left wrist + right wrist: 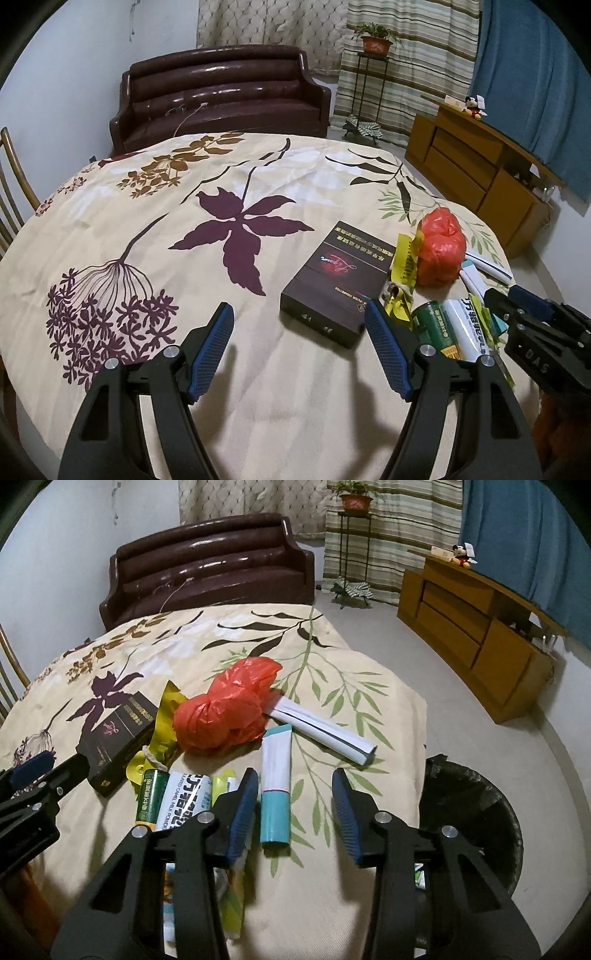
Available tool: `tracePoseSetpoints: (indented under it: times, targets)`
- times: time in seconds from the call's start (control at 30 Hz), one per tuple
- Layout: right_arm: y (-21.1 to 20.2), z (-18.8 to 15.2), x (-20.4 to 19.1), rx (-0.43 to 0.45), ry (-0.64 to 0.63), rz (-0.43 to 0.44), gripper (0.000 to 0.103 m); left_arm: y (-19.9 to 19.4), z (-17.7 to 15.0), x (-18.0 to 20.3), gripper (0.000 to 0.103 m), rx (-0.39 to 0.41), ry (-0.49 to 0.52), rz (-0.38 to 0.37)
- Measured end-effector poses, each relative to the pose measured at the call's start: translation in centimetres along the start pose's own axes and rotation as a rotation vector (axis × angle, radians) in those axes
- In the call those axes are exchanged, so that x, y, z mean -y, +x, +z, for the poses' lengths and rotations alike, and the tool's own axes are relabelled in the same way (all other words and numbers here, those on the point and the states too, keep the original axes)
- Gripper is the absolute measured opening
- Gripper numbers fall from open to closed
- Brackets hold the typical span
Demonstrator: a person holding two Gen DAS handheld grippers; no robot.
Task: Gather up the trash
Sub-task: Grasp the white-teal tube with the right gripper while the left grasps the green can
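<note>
The right tongs [295, 808] stood spread and empty over the teal tube [275, 794], which lay on the bench [388, 709] among other trash; the left tongs [299, 347] hung spread beside the dark box [332, 284]. Risk: the left pad could snag the neighbouring wrappers [192, 797] (they crowded the tube), dragging extra litter short of the bin [480, 805].

Trash heap [221, 716] right; tablecloth [147, 206] left clear.

A crumpled red plastic bag [221, 716] sits mid-heap on the table. To its left lies a flat dark box [114, 738] with a yellow wrapper [166, 716] between them. Behind the bag rests a folded white paper [325, 731]; in front lie a white-and-teal tube [275, 794], a green can [147, 797] and a white printed packet [184, 797].
</note>
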State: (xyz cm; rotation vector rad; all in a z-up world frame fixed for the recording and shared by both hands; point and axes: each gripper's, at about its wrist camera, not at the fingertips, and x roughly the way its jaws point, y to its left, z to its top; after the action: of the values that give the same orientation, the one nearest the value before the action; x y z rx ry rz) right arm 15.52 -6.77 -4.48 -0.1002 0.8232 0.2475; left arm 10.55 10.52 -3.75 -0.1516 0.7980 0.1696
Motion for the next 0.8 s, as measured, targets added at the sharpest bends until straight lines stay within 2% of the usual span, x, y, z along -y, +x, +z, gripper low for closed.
tracePoseSetpoints:
  times: [0.03,0.1,0.17,0.27,0.3,0.8]
  targets:
    - [0.2,0.0,-0.1,-0.007,-0.005,0.001,0.039,0.1,0.0,0.0,0.071,-0.002,-0.001,-0.002]
    - [0.4,0.0,-0.4,-0.019,-0.014,0.008,0.031,0.3,0.1,0.0,0.071,-0.004,-0.001,-0.005]
    - [0.4,0.0,-0.6,-0.019,-0.025,0.009,0.030,0.4,0.0,0.1,0.071,-0.008,0.000,-0.009]
    - [0.4,0.0,-0.8,-0.022,-0.036,0.017,0.017,0.5,0.0,0.1,0.071,-0.010,0.002,-0.013]
    - [0.4,0.0,-0.9,-0.023,-0.035,0.023,0.016,0.5,0.0,0.2,0.071,-0.011,0.003,-0.013]
    - [-1.7,-0.4,0.4,0.038,0.014,0.037,0.014,-0.2,-0.8,2.3,0.071,-0.016,0.037,-0.042]
